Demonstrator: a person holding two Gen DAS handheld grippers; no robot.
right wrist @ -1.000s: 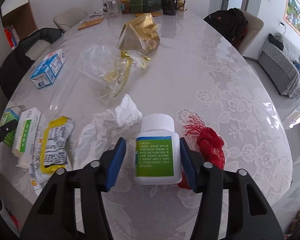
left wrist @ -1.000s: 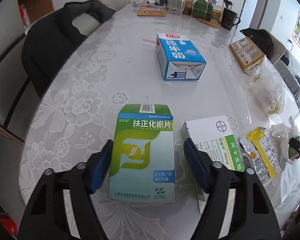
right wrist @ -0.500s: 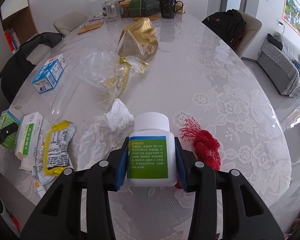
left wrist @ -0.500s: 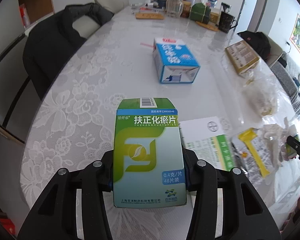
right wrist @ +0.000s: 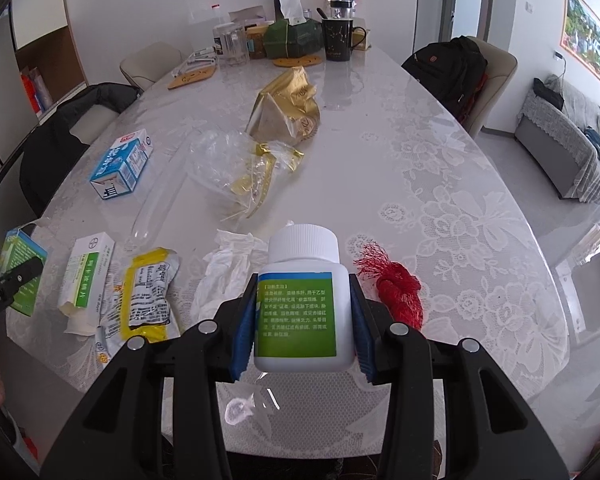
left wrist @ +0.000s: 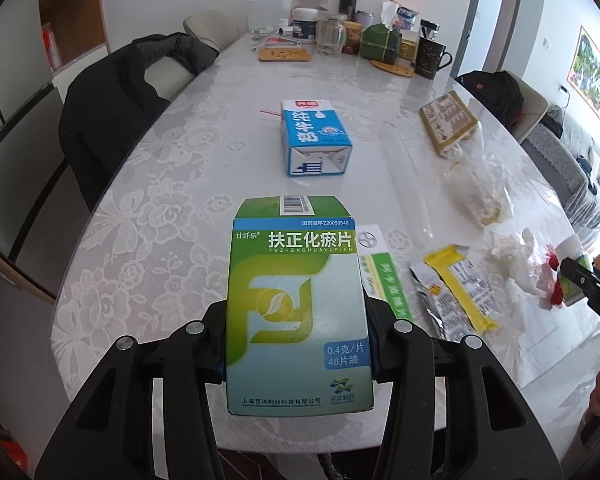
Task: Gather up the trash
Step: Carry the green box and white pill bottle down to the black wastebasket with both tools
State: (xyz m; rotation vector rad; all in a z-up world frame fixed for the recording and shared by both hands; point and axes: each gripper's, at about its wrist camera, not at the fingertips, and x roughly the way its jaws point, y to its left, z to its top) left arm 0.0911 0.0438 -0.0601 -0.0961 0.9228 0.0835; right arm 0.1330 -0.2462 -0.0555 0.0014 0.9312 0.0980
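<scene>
Left gripper [left wrist: 296, 336]: your jaws are closed against both sides of the green medicine box [left wrist: 298, 308]; it is raised clear of the table [left wrist: 188, 168], at the near edge.
Right gripper [right wrist: 302, 322]: your blue pads [right wrist: 245, 326] are clamped on the white pill bottle [right wrist: 300, 300], cap pointing away from you, label up; it is lifted above the near edge.
Red mesh net [right wrist: 396, 286]: on the cloth just right of the bottle, not touching it.
Crumpled tissue [right wrist: 228, 268]: just left of the bottle, on the table.
Yellow wrapper [right wrist: 150, 294]: left of the tissue, lying flat.
White-and-green carton [right wrist: 88, 276]: left of the wrapper, near end torn open.
Milk carton [left wrist: 314, 138]: on its side, mid-table, beyond the green box.
Clear plastic bag [right wrist: 236, 164]: middle of the table, with gold strips inside.
Gold foil bag [right wrist: 288, 108]: farther back, beyond the clear bag.
Black mug [right wrist: 340, 38]: far end, among jars and a tissue box.
</scene>
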